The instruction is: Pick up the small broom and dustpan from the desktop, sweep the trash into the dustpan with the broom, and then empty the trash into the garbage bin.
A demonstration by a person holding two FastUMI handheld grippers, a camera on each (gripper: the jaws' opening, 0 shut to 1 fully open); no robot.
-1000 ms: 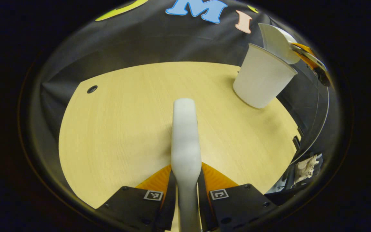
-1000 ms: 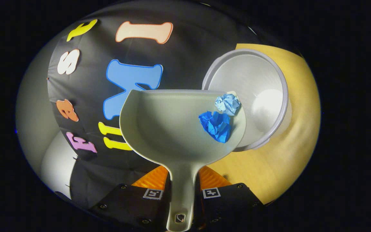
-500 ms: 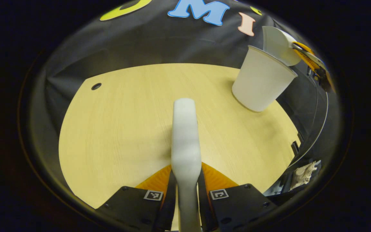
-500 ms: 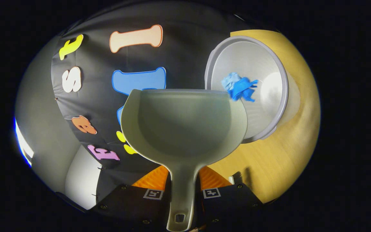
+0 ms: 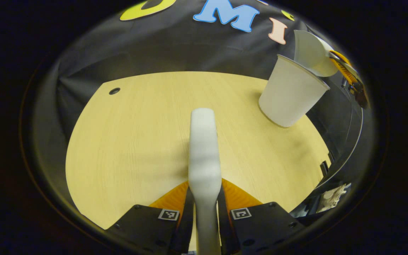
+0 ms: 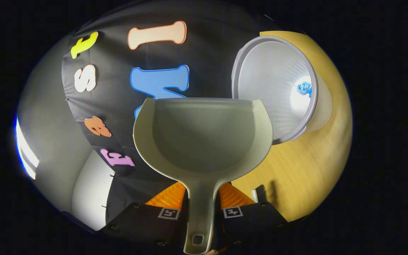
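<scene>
Broom (image 5: 204, 148) handle, smooth pale plastic and rounded at the tip, runs straight ahead from the left claw (image 5: 204, 202), clenched on it above the wood-grain worktop (image 5: 129, 134); the tapered white bin (image 5: 290, 94) stands far right. In the right gripper view, the right claw (image 6: 204, 209) grips the empty scoop-shaped dustpan (image 6: 204, 134), mouth pointing away beside the bin (image 6: 271, 85), blue paper (image 6: 304, 88) at its bottom.

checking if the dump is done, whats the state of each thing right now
pale plastic dustpan: empty, held over the bin rim
white plastic garbage bin: upright, blue paper trash at its bottom
white broom handle: held above the wooden desktop
left gripper: shut on broom handle
right gripper: shut on dustpan
</scene>
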